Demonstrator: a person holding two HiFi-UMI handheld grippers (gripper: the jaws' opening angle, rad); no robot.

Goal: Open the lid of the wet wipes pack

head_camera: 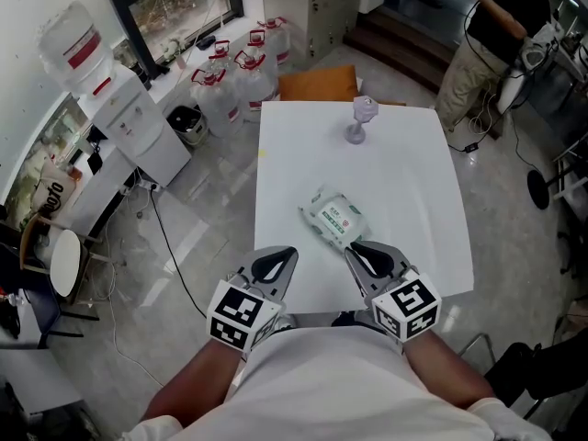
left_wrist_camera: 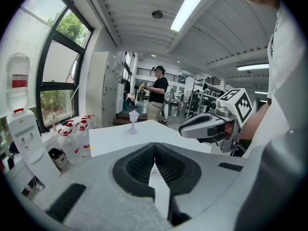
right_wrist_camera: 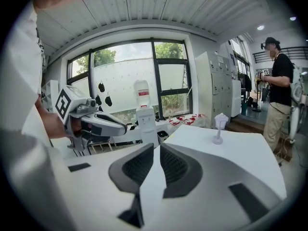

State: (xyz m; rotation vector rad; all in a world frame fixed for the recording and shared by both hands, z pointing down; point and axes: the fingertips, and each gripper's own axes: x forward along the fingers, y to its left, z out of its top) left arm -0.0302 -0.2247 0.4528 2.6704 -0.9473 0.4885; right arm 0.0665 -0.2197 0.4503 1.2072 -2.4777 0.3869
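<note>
Wet wipes pack [head_camera: 338, 220] lying on white table [head_camera: 413, 163], left gripper [head_camera: 281, 255] hovering at its 7 o'clock, jaws touching, empty, right gripper [head_camera: 358, 249] hovering at 6 o'clock, jaws slightly parted, empty, both pointing toward 12 o'clock.

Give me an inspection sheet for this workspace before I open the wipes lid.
Surface: white table, two things on it.
Job's things: wet wipes pack lying near the front edge.
Clutter: lilac ornament standing near the far edge.
Grippers: left gripper shut, empty; right gripper slightly open, empty; neither holds the pack.
Cables: black cable on the floor left of the table.
Surroundings: water dispenser, water jugs, a person beyond the table.
</note>
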